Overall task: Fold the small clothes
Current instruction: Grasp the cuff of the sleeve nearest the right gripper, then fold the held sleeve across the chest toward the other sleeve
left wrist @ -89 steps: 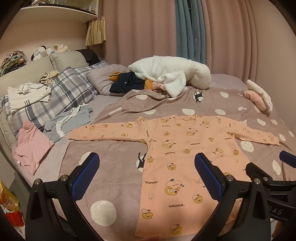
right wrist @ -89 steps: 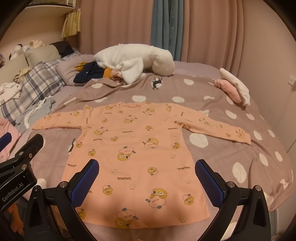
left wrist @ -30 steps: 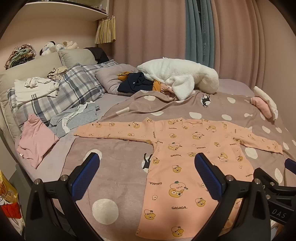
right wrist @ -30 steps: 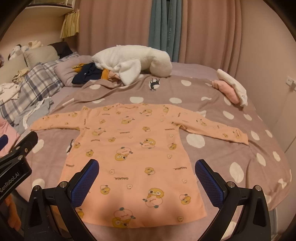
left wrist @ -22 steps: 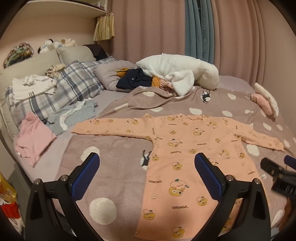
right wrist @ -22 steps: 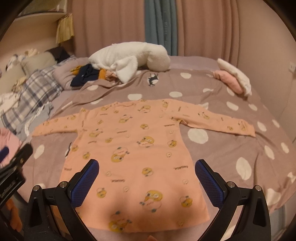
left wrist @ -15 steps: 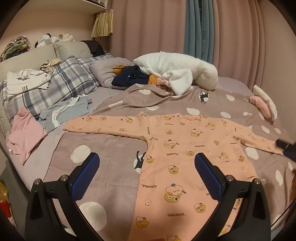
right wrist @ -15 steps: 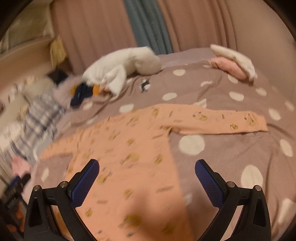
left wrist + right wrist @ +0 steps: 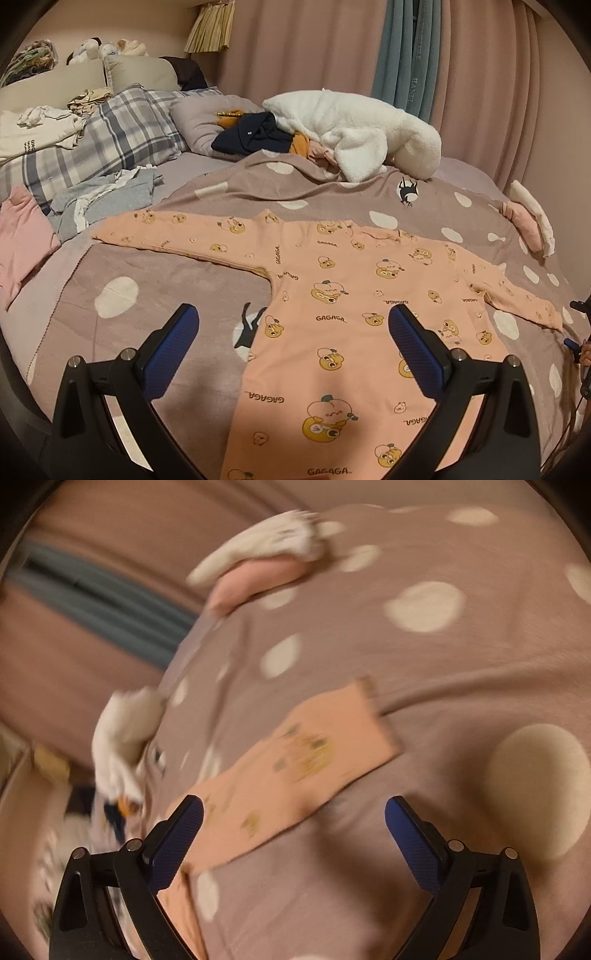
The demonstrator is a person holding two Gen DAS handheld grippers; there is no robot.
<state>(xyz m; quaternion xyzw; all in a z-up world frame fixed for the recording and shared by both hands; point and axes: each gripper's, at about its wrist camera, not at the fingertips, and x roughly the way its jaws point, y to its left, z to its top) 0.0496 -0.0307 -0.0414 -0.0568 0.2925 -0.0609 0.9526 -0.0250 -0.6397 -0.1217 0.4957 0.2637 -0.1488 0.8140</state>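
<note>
A peach long-sleeved baby garment (image 9: 343, 317) with cartoon prints lies spread flat on the dotted mauve blanket (image 9: 155, 280), both sleeves stretched out. My left gripper (image 9: 293, 347) hovers open above the garment's lower left side, holding nothing. In the blurred right wrist view, my right gripper (image 9: 293, 834) is open just above the garment's right sleeve (image 9: 295, 757), whose cuff lies ahead of the fingers. A bit of the right gripper (image 9: 578, 332) shows at the far right edge of the left wrist view.
A white fleece bundle (image 9: 362, 133) and dark clothes (image 9: 255, 136) lie at the far side. Plaid pillows (image 9: 99, 144), grey garments (image 9: 107, 192) and a pink garment (image 9: 22, 236) lie left. Folded pink and white pieces (image 9: 528, 221) sit right. Curtains hang behind.
My right gripper has swung right and down toward the right sleeve's cuff, tilting sharply. My left gripper has moved forward and lower over the garment. Both stay open.
</note>
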